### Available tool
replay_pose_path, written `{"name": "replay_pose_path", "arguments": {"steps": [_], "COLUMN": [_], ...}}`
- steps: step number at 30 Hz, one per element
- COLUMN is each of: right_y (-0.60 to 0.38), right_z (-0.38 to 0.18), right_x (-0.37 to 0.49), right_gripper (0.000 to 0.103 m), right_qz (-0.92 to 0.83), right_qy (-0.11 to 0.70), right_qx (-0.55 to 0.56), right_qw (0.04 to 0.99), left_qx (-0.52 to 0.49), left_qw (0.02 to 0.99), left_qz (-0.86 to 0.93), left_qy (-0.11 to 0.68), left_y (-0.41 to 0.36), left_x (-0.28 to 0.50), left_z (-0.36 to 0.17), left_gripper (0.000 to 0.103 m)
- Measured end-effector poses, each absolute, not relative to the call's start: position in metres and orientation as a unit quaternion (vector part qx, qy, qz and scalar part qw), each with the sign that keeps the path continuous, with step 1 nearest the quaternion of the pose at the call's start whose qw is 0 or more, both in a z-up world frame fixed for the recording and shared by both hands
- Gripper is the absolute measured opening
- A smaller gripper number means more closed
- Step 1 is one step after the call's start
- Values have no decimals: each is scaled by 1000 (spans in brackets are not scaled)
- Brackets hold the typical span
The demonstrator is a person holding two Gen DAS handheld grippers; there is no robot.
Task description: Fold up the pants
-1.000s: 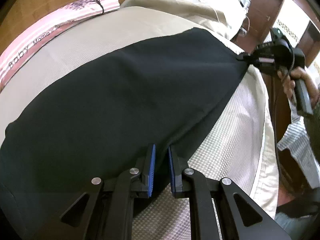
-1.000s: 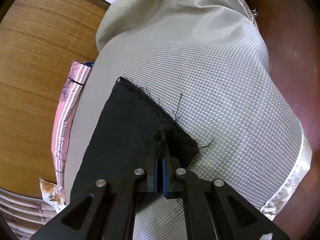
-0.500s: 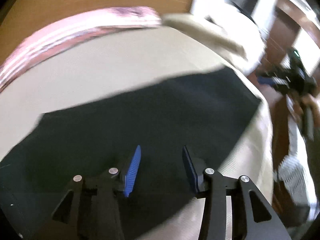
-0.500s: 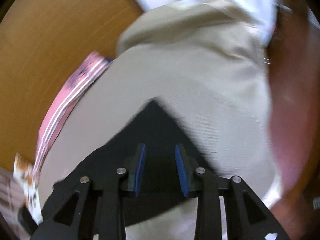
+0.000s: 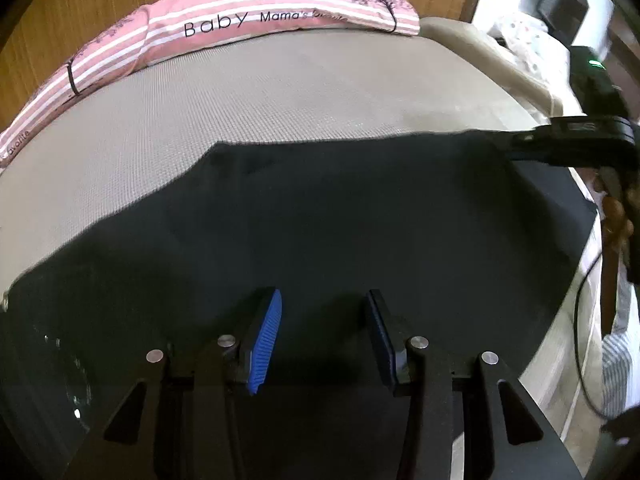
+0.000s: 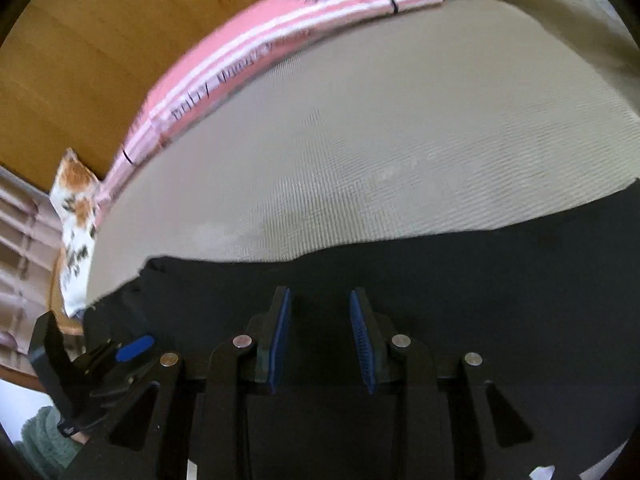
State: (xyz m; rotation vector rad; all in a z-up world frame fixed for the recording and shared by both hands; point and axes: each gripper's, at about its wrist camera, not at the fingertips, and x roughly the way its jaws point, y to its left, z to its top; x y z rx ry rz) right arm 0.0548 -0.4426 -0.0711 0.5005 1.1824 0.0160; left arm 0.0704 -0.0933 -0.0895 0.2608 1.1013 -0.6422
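black pants [image 5: 360, 220] lie spread flat on the near part of the beige bed cover [image 5: 280, 92], with left gripper [image 5: 324, 336] and right gripper [image 6: 320, 336] above them, jaws parted, holding nothing.

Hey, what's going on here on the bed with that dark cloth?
A person is folding black pants spread flat on a beige bed cover, using a handheld gripper in each hand. Right now neither one grips the cloth: the left gripper and the right gripper both hover above the pants with jaws apart and nothing between them. A pink striped pillow lies along the far edge of the bed, clear of the pants.
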Motion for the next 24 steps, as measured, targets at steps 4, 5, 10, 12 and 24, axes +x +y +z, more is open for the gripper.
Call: {"name": "replay_pose_path", "arguments": {"steps": [4,5,10,12,24], "right_y": [-432,-431,-421,-422,-365], "right_z": [-72,-72,-70,-70,-48], "right_x": [38,33,0,-11,58], "right_gripper": [28,28,29,29,32], "right_qz": [8,7,8,10,47], "right_qy": [560,562,575,580,549], "right_qx": [212,210,204,215,166], "right_qw": [801,800,792,786,818], "left_qx": [134,133,109,102,60], "left_qw": [791,791,784,783,831], "left_qz": [-311,-312,-315,-317,-275], "left_qy": [509,509,523,526,480], "left_y": [-83,-80,-60,-52,-46], "left_x": [51,51,40,38,80], "left_z": [-89,-89,-85,-85,-48], "left_gripper": [45,45,45,45,45]}}
